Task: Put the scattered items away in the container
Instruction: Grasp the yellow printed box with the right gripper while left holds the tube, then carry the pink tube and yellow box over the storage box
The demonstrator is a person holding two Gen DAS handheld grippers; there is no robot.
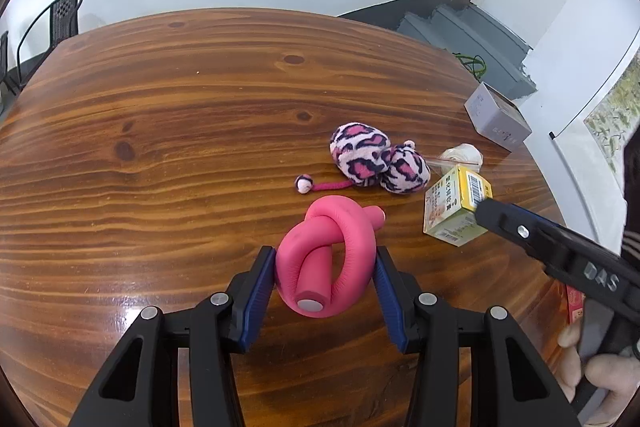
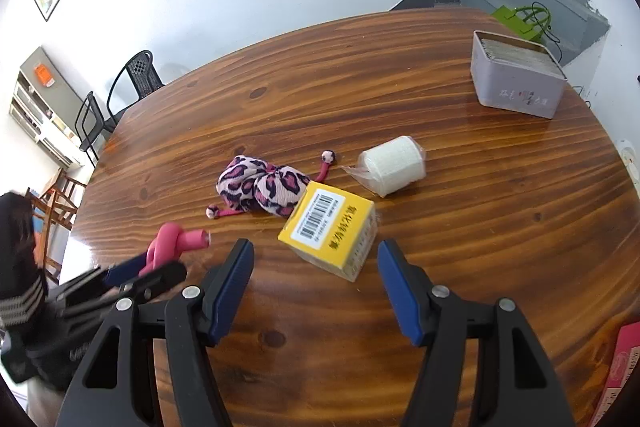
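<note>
left gripper (image 1: 325,281) is pinching the knotted pink foam tube (image 1: 326,259) at bottom centre of the left wrist view, pads pressed on both sides. right gripper (image 2: 316,281) stands spread with nothing between its pads, the yellow box (image 2: 330,229) just beyond it mid-frame. grey tin container (image 2: 516,81) sits upper right on the wooden table (image 2: 320,87), well apart.

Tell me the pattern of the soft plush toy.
Pink leopard spots with dark outlines, clearest in the left wrist view.

Yellow box (image 2: 331,229) blocks right tongs (image 2: 316,287); bare table (image 2: 500,227) beyond.
</note>
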